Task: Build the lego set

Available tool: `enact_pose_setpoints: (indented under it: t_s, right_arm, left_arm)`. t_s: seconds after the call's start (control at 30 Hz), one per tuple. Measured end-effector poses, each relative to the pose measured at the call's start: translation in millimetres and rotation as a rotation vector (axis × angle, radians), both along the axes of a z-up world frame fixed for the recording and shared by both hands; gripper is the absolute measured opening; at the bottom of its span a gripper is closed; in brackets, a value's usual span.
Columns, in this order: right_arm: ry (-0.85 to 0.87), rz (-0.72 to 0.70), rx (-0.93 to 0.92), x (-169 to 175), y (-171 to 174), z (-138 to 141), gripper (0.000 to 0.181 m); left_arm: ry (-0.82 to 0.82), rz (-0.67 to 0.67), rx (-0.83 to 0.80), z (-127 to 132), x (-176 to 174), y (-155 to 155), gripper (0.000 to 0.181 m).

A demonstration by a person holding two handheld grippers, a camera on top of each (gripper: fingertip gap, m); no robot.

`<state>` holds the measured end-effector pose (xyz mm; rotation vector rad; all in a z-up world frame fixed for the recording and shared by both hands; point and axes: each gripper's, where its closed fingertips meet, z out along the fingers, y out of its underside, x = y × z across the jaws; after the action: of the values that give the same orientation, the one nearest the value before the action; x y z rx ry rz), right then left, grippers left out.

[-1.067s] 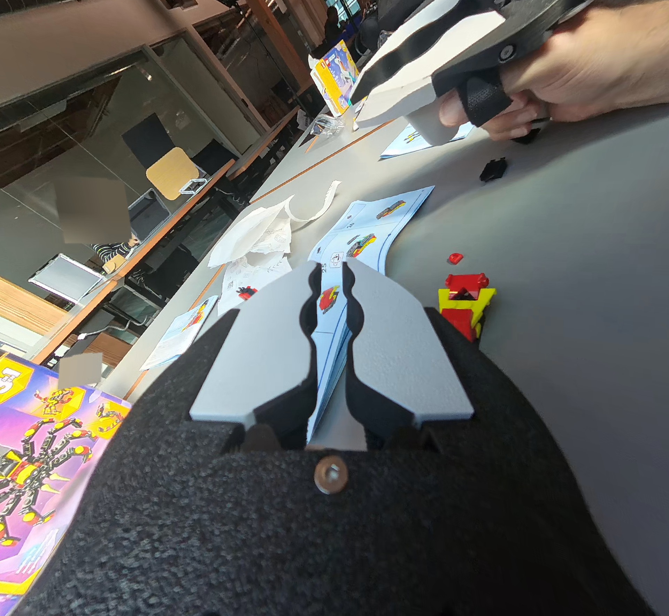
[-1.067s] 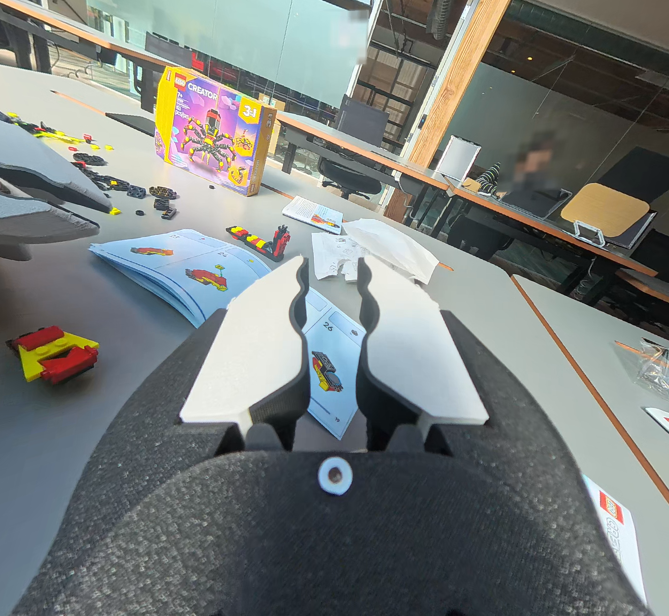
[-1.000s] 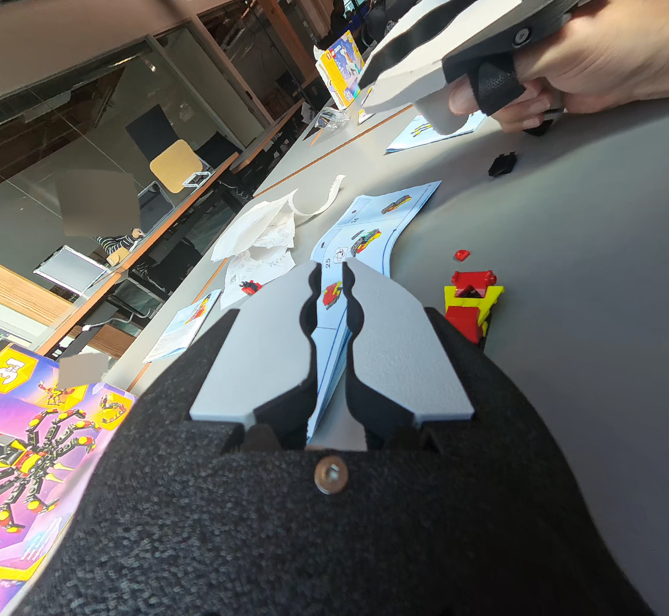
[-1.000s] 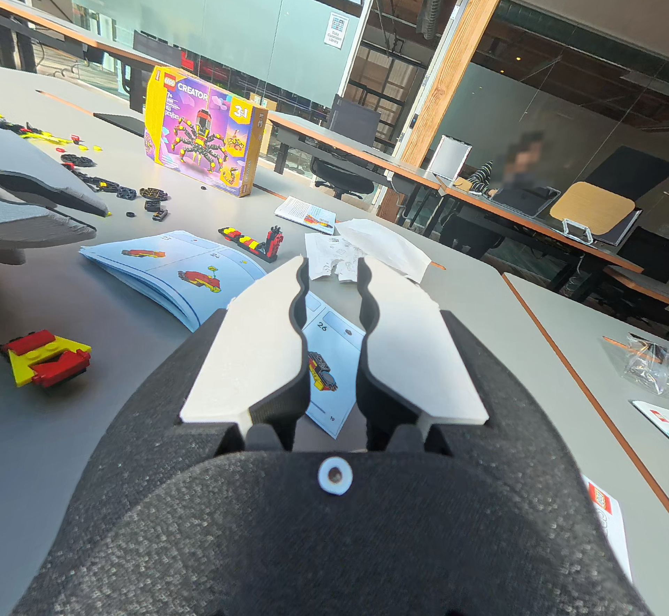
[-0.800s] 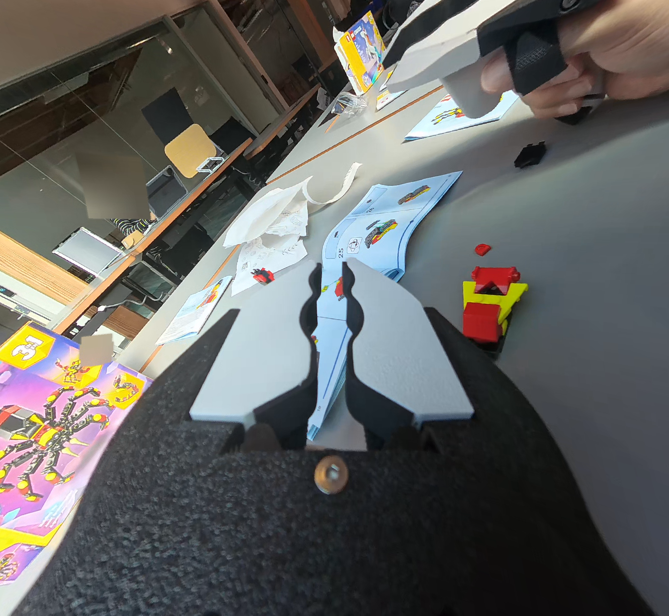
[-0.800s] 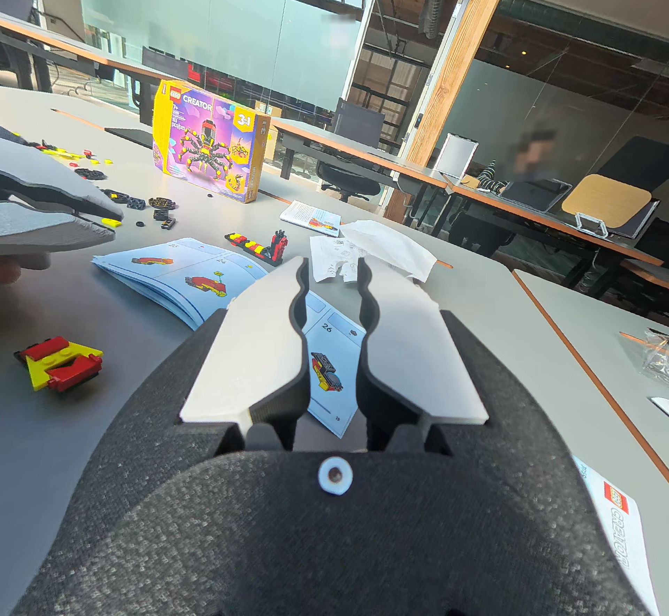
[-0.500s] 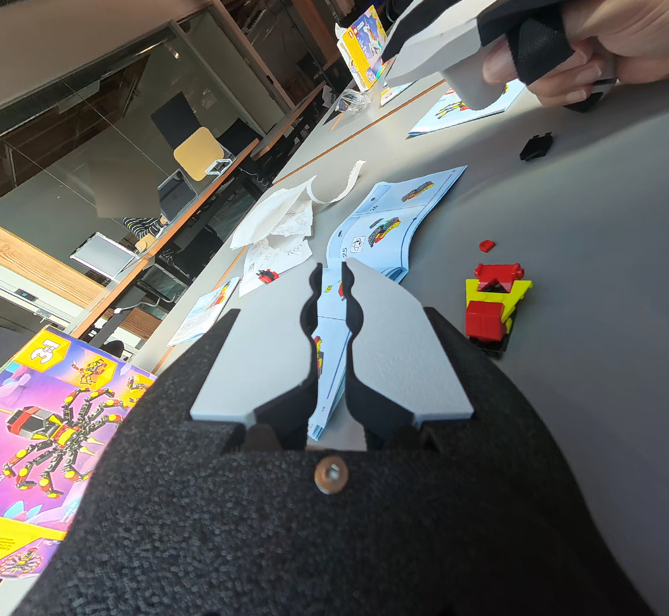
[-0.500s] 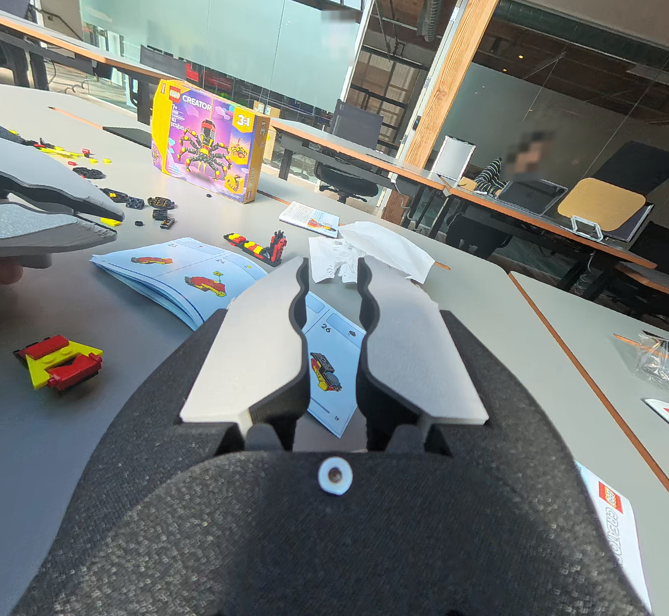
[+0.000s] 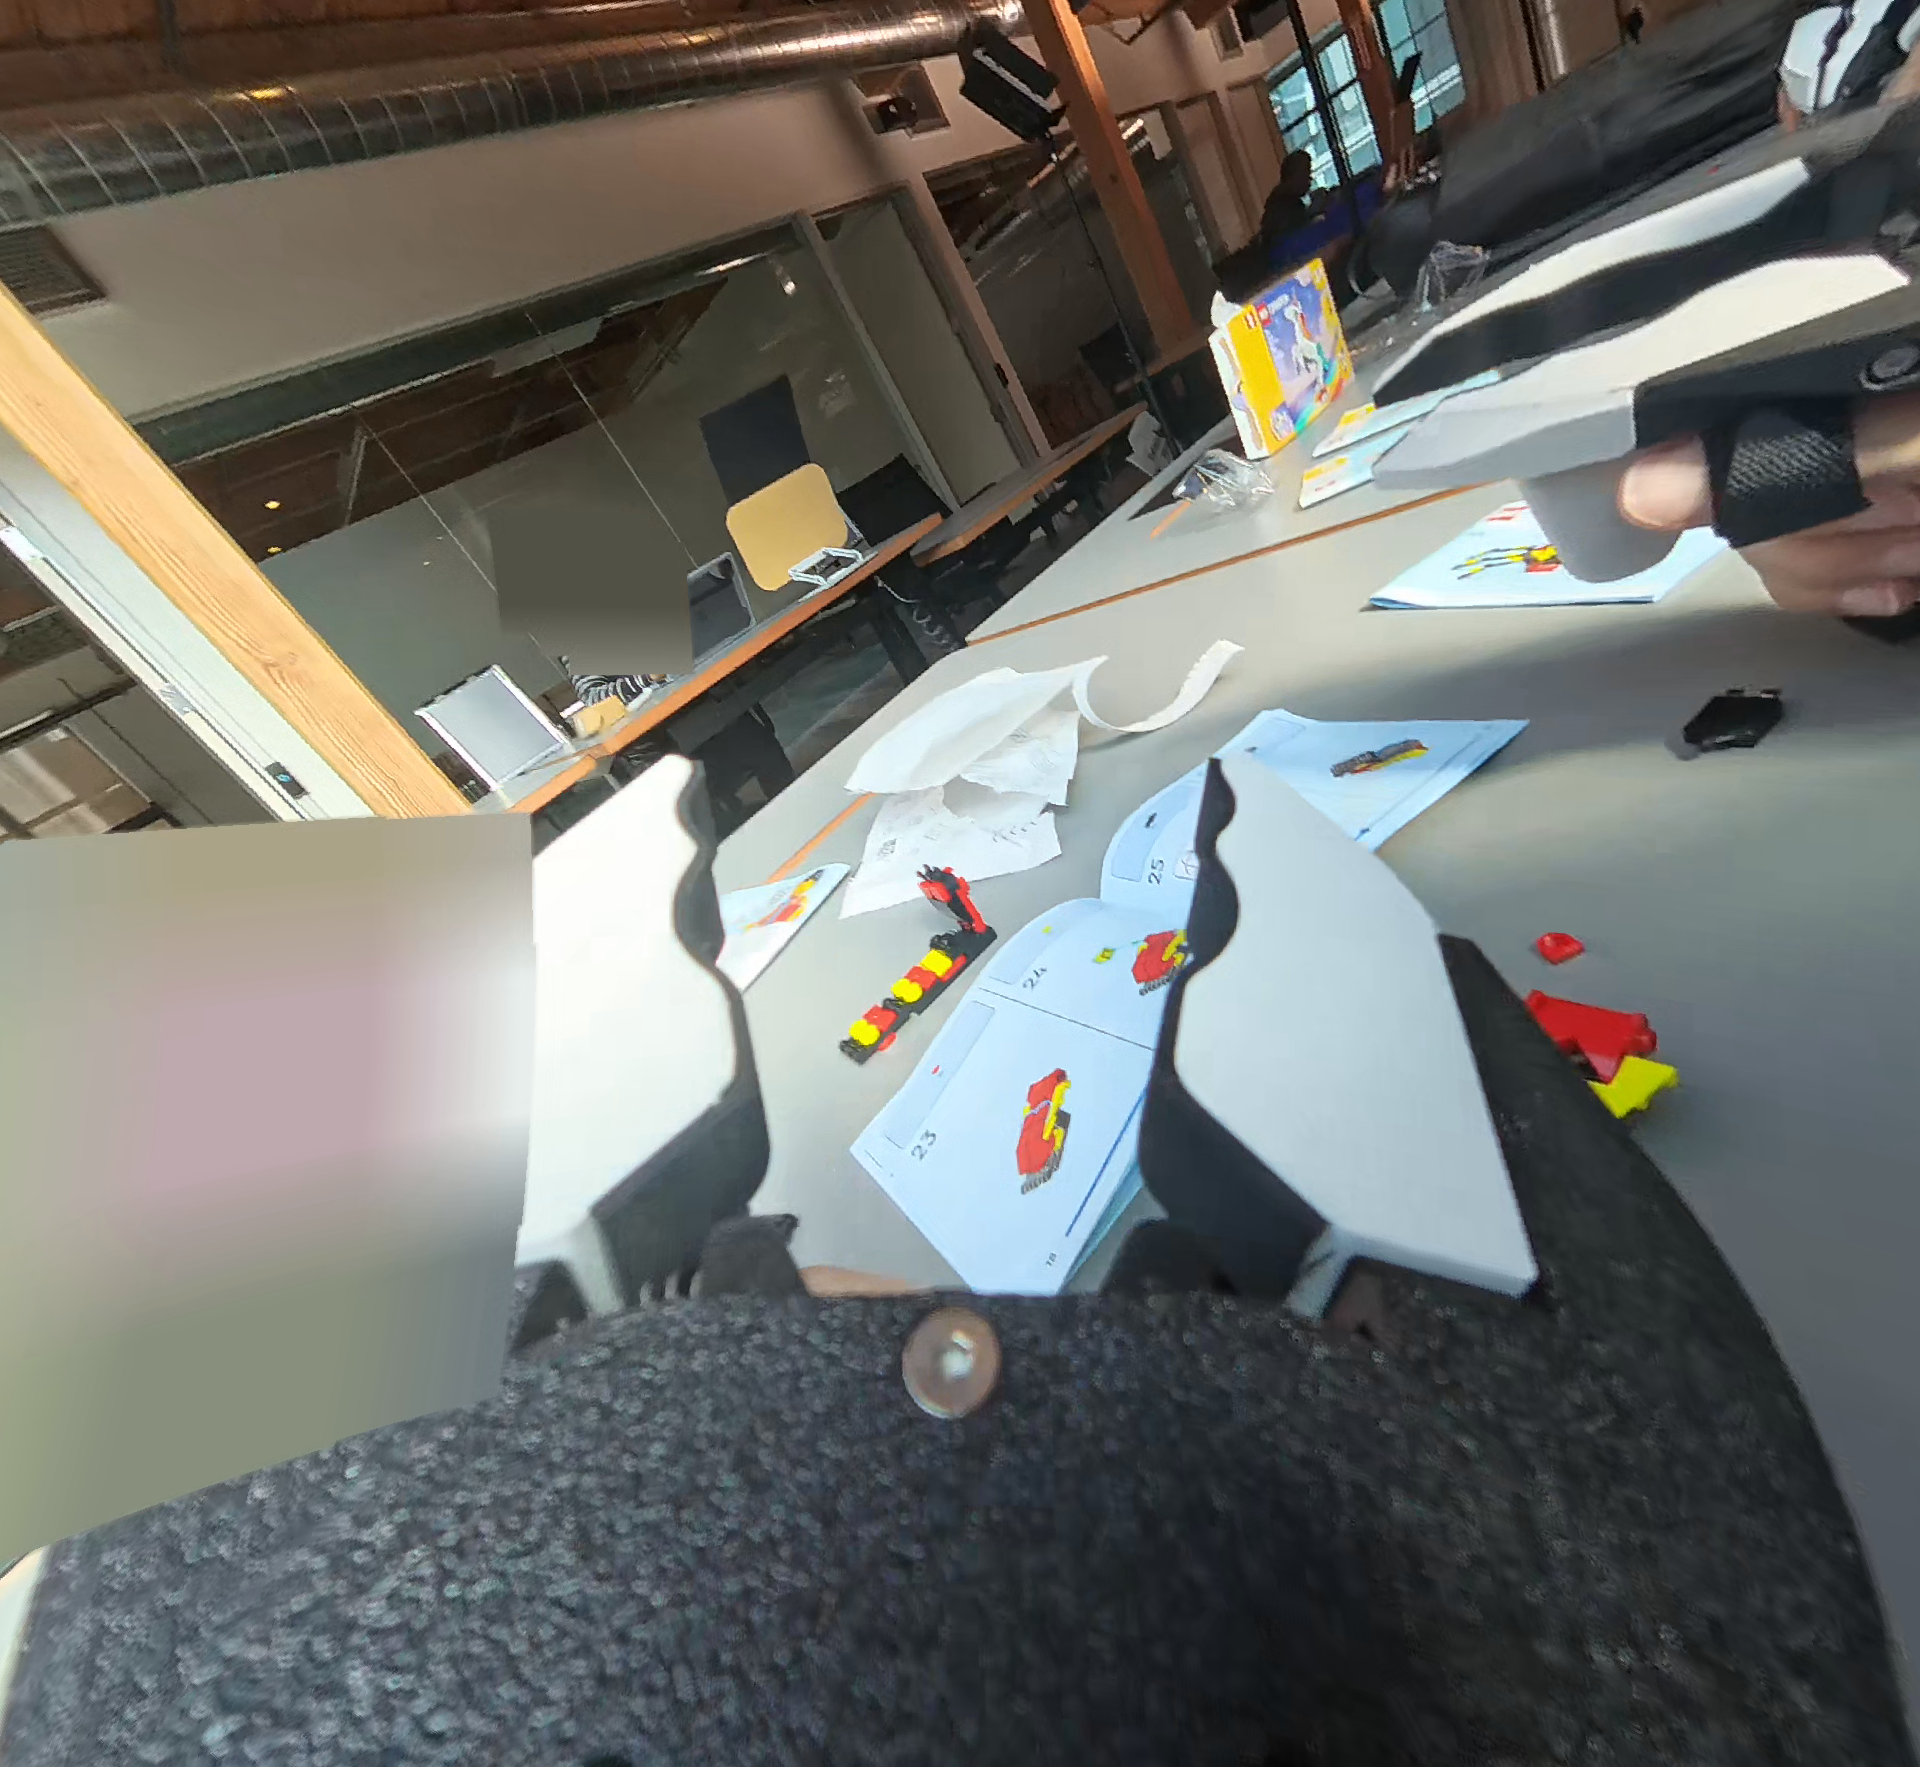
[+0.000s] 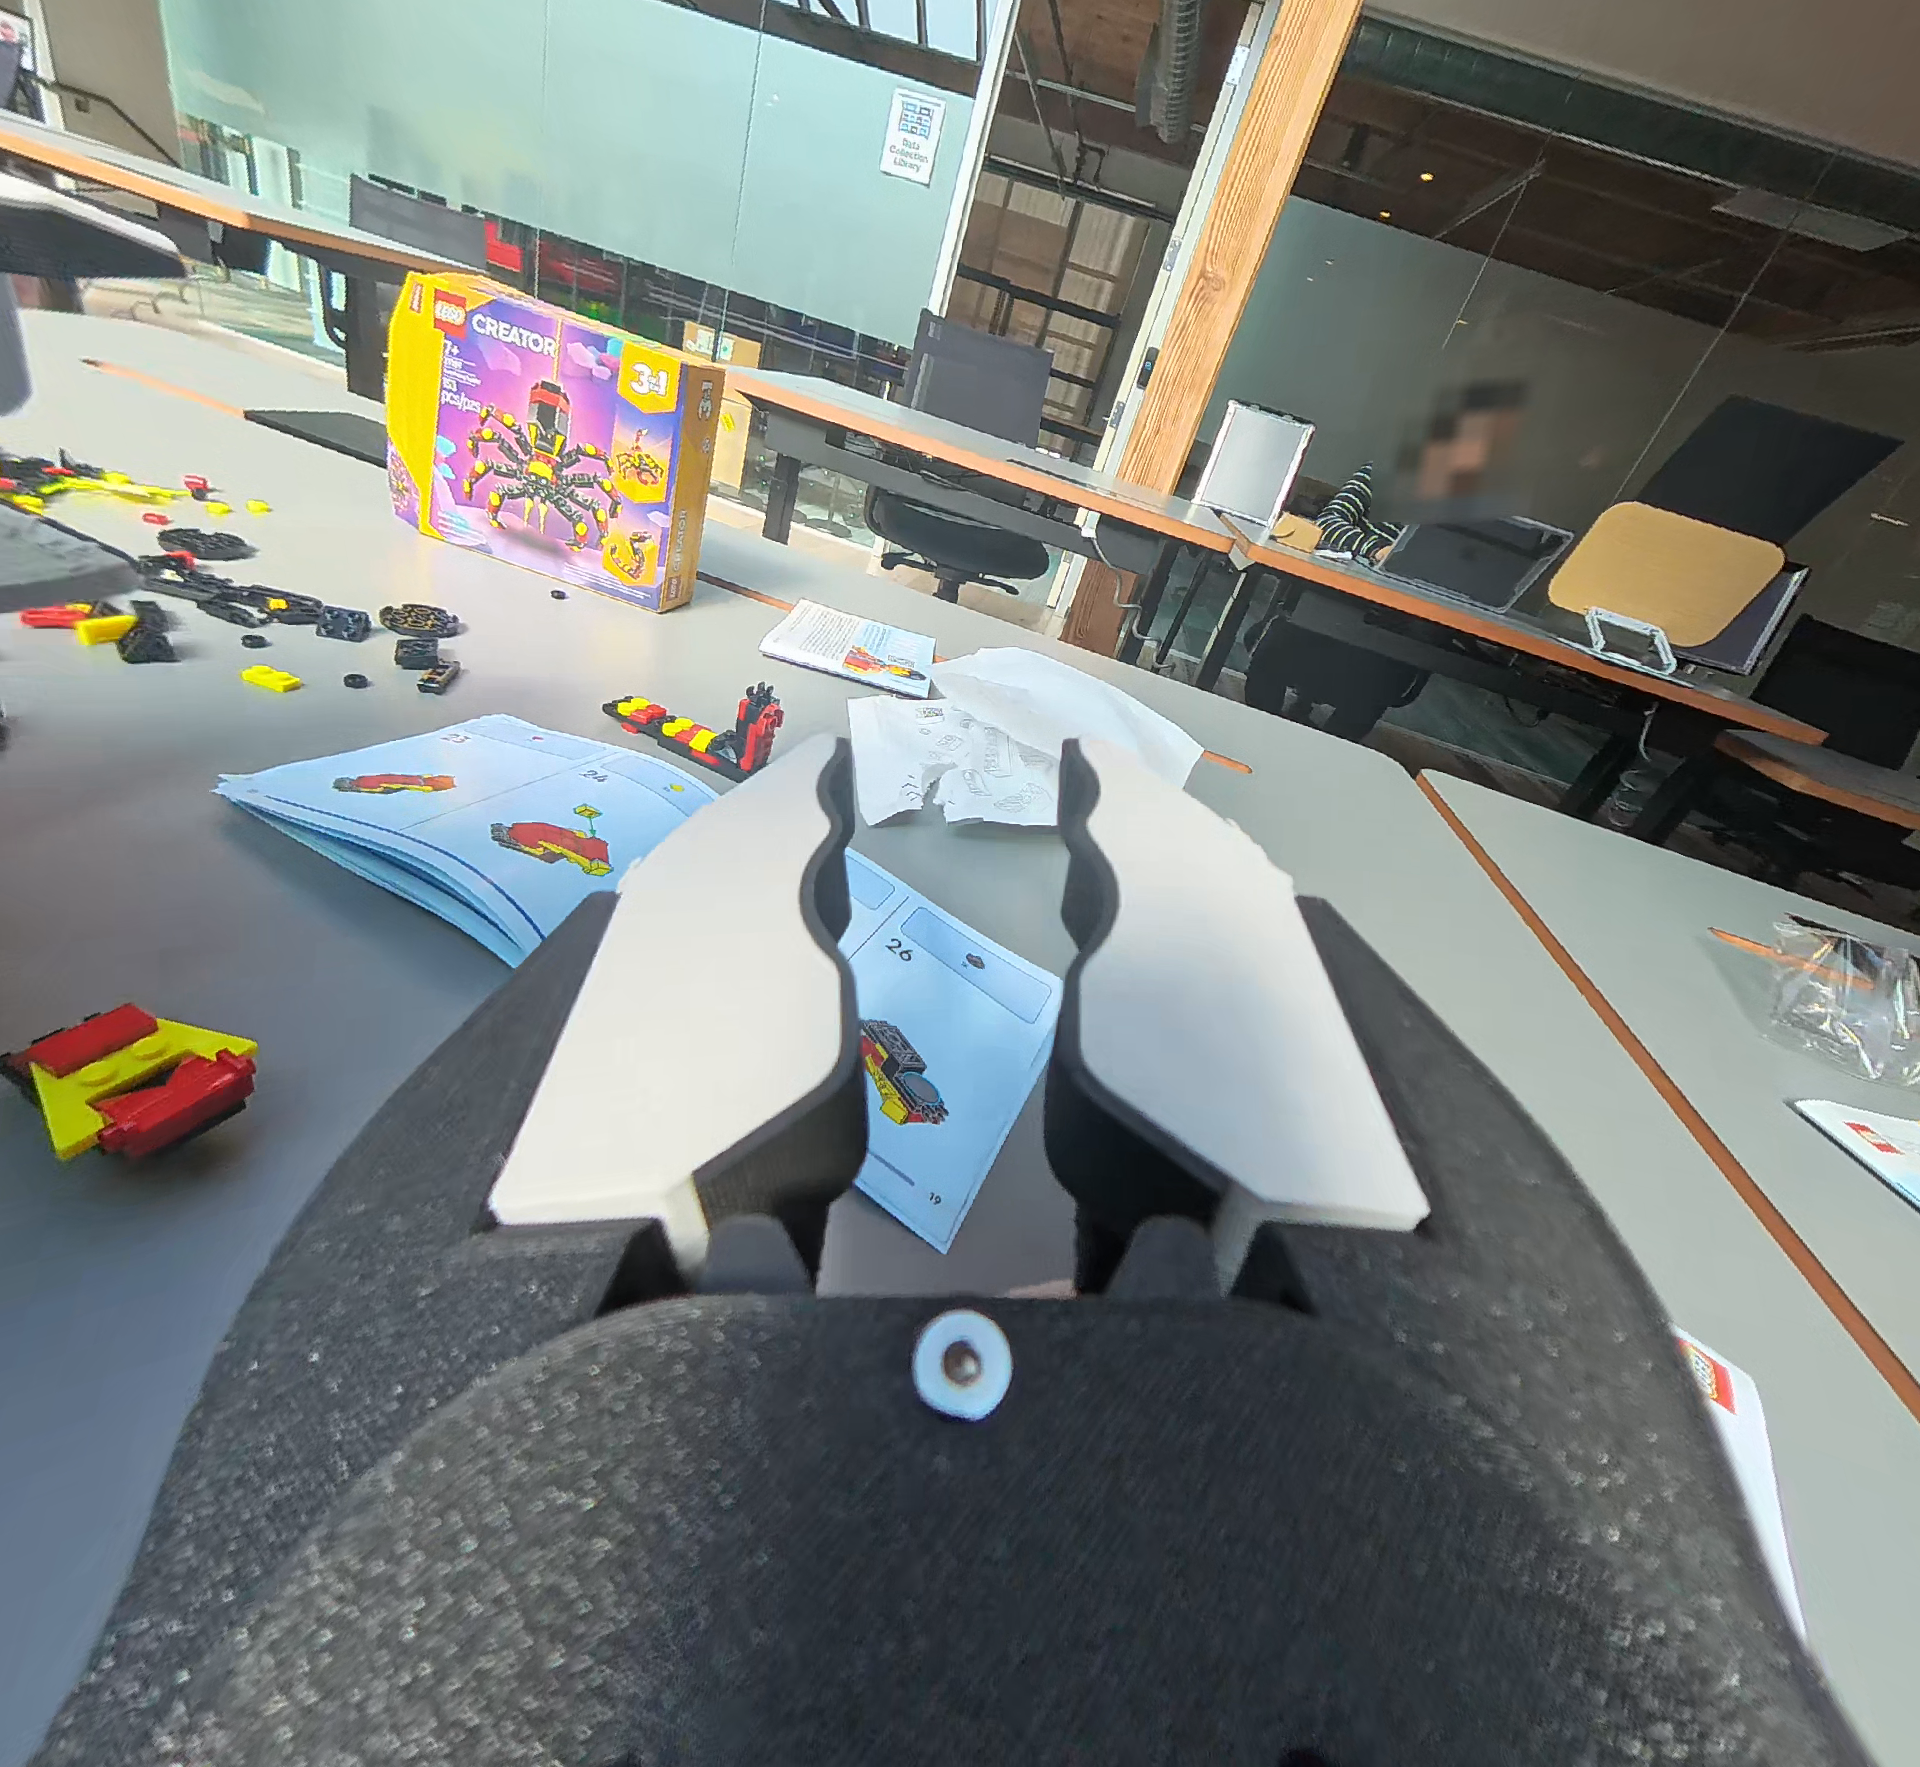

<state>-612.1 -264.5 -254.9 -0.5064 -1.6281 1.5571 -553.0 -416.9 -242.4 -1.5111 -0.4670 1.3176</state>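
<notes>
Grey tabletop: left tongs now spread wide, were nearly closed; right tongs wider too, both empty. Red/yellow wedge-shaped lego build sits left of open, glossy blue instruction booklet.

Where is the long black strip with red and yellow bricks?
In the right wrist view the strip lies on the grey table, between the open booklet and the crumpled white paper.

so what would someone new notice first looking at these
Probably the purple and yellow lego box, standing upright at the far side of the grey table. Next, the open blue instruction booklet lying flat mid-table, with a small red and yellow build to its left. Up close, the right hand-held gripper and left hand-held gripper both hang open, holding nothing.
</notes>
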Motion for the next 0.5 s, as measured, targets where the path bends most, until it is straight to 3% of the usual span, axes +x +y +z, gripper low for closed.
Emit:
enact_pose_setpoints:
  t_s: [0.07,0.17,0.27,0.43,0.5]
  right_arm:
    - [-0.002,-0.007,-0.022,0,2,3,0.039]
    - [0.028,0.034,-0.047,14,-7,19,0.032]
    - [0.03,0.127,-0.018,37,-39,39,0.028]
    - [-0.03,0.382,0.072,63,-120,67,0.023]
    - [-0.074,0.486,0.169,64,-162,67,0.022]
  left_arm:
    - [0.079,0.043,0.016,22,10,-10,0.079]
    - [0.16,0.093,0.079,54,37,-31,0.049]
    - [0.197,0.135,0.129,67,70,-54,0.045]
    - [0.029,0.213,0.18,40,128,-95,0.055]
    - [0.021,0.26,0.164,28,156,-113,0.049]
